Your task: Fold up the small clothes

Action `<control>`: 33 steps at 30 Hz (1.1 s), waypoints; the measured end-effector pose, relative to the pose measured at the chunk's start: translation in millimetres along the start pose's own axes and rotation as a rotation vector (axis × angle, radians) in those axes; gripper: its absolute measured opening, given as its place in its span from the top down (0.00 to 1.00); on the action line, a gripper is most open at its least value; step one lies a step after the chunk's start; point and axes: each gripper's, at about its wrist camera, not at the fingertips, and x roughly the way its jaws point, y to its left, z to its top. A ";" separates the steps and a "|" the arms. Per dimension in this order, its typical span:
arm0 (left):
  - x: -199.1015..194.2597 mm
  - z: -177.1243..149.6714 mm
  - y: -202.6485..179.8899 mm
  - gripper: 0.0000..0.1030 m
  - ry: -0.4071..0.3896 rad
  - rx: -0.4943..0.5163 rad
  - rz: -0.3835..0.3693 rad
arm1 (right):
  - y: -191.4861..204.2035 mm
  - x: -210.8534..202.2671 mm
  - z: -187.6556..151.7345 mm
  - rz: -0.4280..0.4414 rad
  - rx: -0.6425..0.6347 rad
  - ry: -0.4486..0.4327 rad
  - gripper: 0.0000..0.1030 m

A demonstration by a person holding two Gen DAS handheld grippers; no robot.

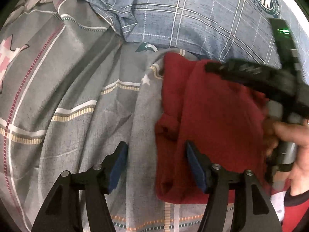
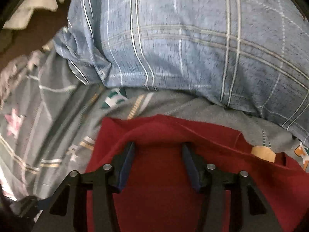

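Note:
A small dark red garment (image 1: 216,119) lies bunched on a grey patterned bedsheet (image 1: 81,89). My left gripper (image 1: 156,147) is open, hovering over the garment's left edge, one finger over the sheet, the other over the red cloth. The right gripper shows in the left wrist view (image 1: 260,81), held by a hand above the garment's right side. In the right wrist view the red garment (image 2: 158,174) fills the lower middle, with a tan label (image 2: 263,153) at its right. My right gripper (image 2: 158,147) is open just above the cloth's raised far fold.
A blue plaid pillow (image 1: 193,15) lies along the far side of the sheet, also in the right wrist view (image 2: 183,44). Pale crumpled cloth (image 2: 29,9) lies at the far left beyond the bed edge. The grey sheet (image 2: 48,119) extends left.

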 end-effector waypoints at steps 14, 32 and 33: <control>4.4 0.4 -0.7 0.38 0.004 -0.004 -0.002 | 8.2 3.0 30.9 0.023 0.018 0.018 0.47; 4.3 1.7 2.4 0.38 0.010 -0.034 -0.033 | 54.6 3.6 21.2 0.093 -0.050 0.034 0.14; 4.1 1.3 1.7 0.38 0.009 -0.032 -0.032 | 64.0 6.5 19.5 0.046 -0.086 0.053 0.14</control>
